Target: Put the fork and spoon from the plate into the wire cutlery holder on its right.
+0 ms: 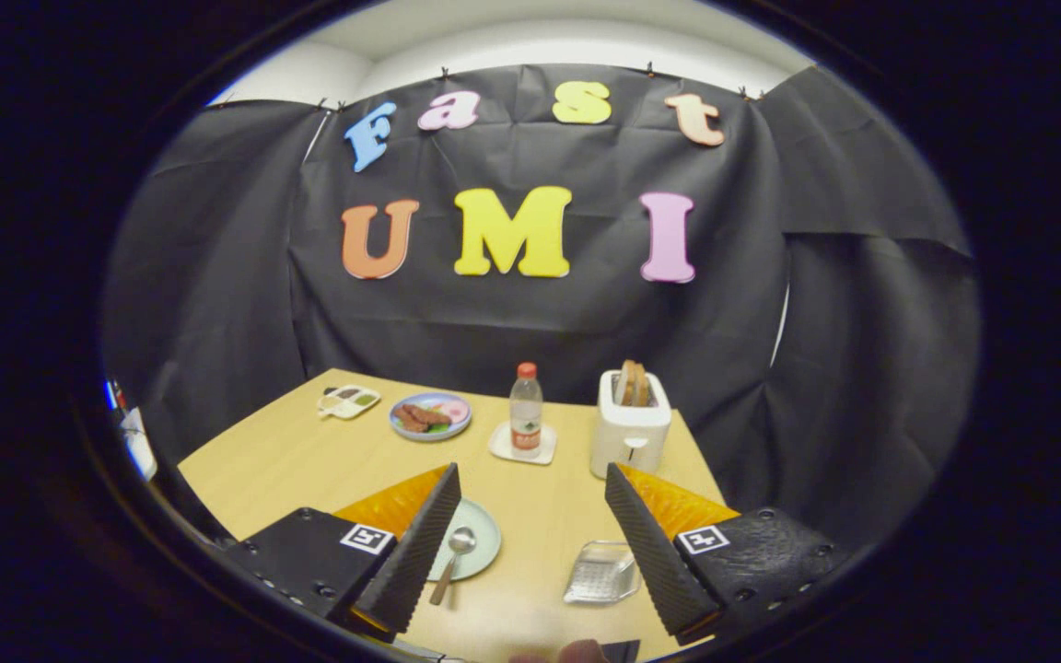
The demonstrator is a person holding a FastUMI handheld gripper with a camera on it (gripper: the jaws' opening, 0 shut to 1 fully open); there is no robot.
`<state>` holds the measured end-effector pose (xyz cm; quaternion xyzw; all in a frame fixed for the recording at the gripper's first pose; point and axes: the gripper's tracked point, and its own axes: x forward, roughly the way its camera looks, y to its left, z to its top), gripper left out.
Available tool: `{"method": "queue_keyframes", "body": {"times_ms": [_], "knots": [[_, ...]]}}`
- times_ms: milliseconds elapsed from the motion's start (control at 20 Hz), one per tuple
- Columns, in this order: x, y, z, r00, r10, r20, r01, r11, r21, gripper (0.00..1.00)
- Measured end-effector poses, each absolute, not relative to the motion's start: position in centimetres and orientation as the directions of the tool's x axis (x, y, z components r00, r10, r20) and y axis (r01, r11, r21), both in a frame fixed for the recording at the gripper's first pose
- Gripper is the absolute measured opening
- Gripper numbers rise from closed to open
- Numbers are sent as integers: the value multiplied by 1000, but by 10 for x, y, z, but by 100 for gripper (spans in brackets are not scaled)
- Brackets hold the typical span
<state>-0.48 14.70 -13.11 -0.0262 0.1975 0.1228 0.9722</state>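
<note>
A black cloth wall closes in a pale wooden surface [309,456]. Your tool [530,525] hangs above it with its fingers spread wide and nothing between them. The spoon [453,560] lies on the pale green plate [484,543], just beside your left finger; the fork you cannot make out, likely hidden behind that finger. The wire cutlery holder [600,573] sits near your right finger and looks empty. So neither piece is moved yet. Beyond stand a bottle [525,412] and a toaster [630,425].
</note>
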Motion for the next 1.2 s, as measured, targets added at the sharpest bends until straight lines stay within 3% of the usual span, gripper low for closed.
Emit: {"method": "queue_keyframes", "body": {"times_ms": [400, 750, 950, 1000, 1200], "knots": [[-4, 214, -257, 732, 221, -645, -270, 963, 23, 96], [8, 244, -328, 636, 190, -748, -266, 964, 18, 96], [10, 253, -363, 579, 175, -796, -264, 964, 20, 78], [11, 252, -371, 567, 164, -807, -258, 966, 15, 77], [14, 247, -383, 553, 124, -824, -252, 967, -23, 49]]}}
